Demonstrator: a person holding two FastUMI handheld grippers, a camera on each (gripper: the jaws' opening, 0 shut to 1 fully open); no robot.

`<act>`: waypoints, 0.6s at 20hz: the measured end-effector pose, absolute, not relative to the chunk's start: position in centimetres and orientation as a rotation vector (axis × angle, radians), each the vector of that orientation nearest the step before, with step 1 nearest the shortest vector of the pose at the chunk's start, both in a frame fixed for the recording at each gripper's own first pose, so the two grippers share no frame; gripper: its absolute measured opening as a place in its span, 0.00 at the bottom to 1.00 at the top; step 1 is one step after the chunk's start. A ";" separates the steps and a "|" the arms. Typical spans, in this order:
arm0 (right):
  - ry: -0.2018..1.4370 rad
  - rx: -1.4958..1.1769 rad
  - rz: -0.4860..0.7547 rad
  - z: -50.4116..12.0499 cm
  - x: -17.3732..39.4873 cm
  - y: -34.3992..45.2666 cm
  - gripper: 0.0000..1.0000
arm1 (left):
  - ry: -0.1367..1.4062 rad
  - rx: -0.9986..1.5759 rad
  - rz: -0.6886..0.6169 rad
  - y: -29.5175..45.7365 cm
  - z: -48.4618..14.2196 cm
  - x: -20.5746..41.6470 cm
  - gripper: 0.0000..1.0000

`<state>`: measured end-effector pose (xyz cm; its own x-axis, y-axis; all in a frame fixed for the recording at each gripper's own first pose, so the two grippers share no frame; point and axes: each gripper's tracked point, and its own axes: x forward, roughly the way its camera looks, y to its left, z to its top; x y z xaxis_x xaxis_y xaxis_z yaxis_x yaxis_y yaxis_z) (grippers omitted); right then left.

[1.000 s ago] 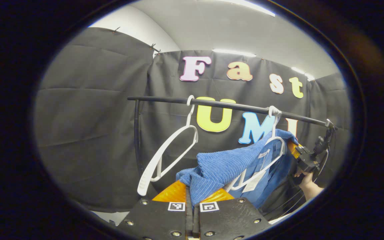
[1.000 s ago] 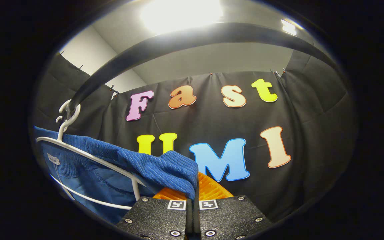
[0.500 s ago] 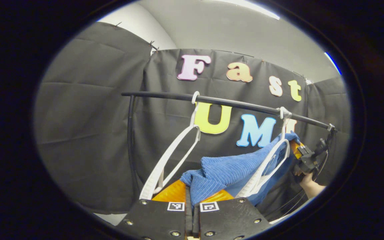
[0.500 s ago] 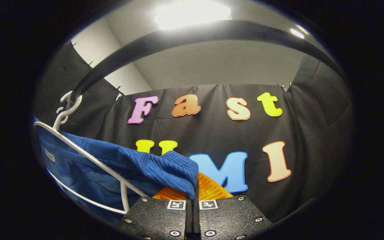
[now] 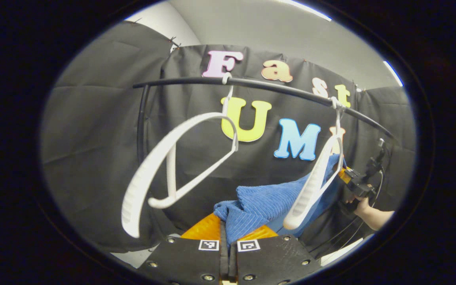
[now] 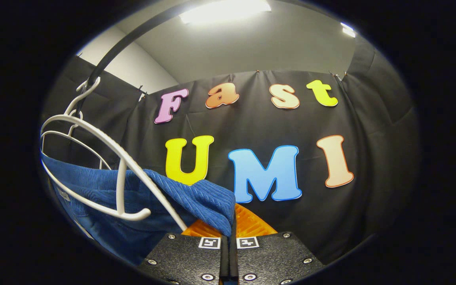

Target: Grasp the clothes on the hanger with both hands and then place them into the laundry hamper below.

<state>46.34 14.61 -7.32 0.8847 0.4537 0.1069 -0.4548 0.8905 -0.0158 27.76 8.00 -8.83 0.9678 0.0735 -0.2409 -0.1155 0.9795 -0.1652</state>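
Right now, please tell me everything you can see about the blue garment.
The blue garment looks like soft ribbed knit or corduroy, with smoother blue fabric on its inner side. It is stretched between both grippers: the left gripper pinches one bunched corner, the right gripper another. The cloth sags between them, below the black rail. A white hanger lies across it; whether the cloth is fully off this hanger cannot be told.

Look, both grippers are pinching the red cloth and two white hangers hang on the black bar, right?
Nearly. The cloth is blue, not red, as the left gripper view shows. Both the left gripper and the right gripper pinch it, and the two white hangers hang on the black bar.
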 end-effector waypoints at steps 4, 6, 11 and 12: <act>-0.024 -0.012 0.478 -10.7 43.8 13.7 0.01 | 0.271 -0.213 0.124 7.1 -11.5 27.6 0.02; 0.016 -0.026 0.472 -12.2 42.0 12.8 0.01 | 0.284 -0.233 0.133 6.8 -12.6 25.4 0.02; 0.081 -0.062 0.445 -13.8 37.0 10.6 0.01 | 0.311 -0.218 0.163 7.3 -15.6 19.6 0.02; 0.097 -0.073 0.435 -13.9 35.8 10.1 0.00 | 0.313 -0.202 0.165 7.1 -15.9 18.6 0.02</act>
<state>35.84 10.11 -13.91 0.9023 0.4171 -0.1095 -0.4240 0.9043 -0.0494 18.62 7.12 -15.94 0.9382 0.1294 -0.3210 -0.1919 0.9663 -0.1714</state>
